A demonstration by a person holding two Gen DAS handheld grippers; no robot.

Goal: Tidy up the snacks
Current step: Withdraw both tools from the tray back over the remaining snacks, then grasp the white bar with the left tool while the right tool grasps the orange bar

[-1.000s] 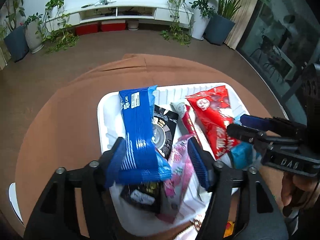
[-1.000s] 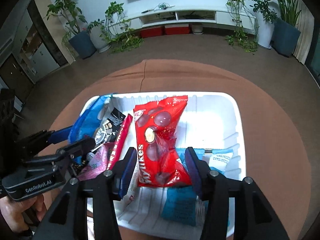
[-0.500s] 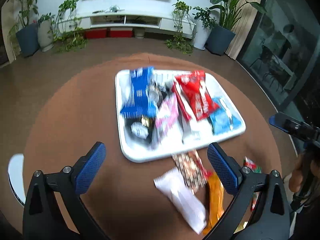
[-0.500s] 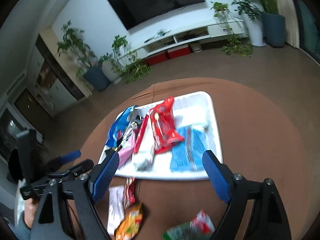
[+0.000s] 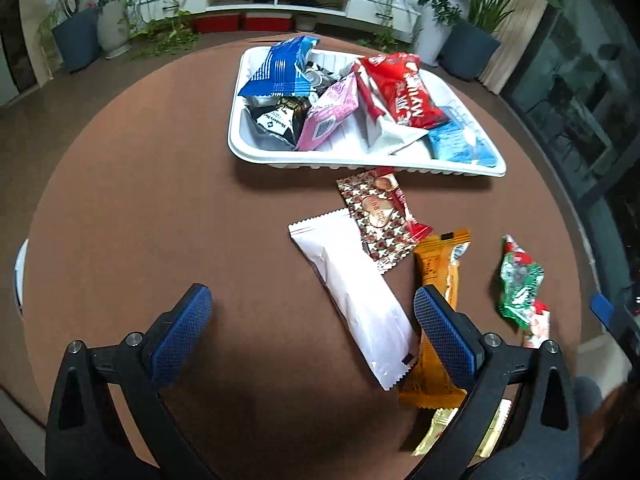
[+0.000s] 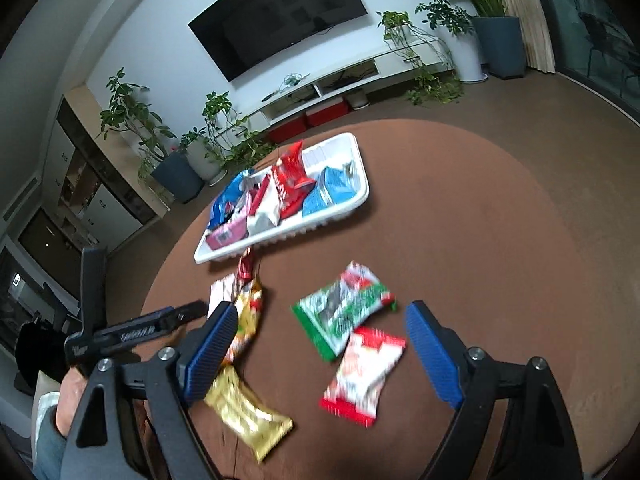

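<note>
Left wrist view shows the left gripper (image 5: 312, 328) spread wide with nothing between its blue pads, held above the round brown table (image 5: 140, 200). Ahead sits the white tray (image 5: 360, 160), filled with a blue packet (image 5: 280, 68), a black packet (image 5: 276, 120), a pink packet (image 5: 332, 112), a red packet (image 5: 404, 88) and a light blue packet (image 5: 460, 144). Loose on the table, near the tray's front edge, lie a star-patterned packet (image 5: 376, 216), a white packet (image 5: 360, 296) overlapping it, and an orange packet (image 5: 436, 320) partly under the gripper's right finger. A green packet (image 5: 518, 284) lies apart to the right. Right wrist view shows the right gripper (image 6: 316, 348) also wide open and empty, above a red-and-white packet (image 6: 364, 372) touching the green packet (image 6: 344, 312), with a gold packet (image 6: 248, 412) by its left finger.
</note>
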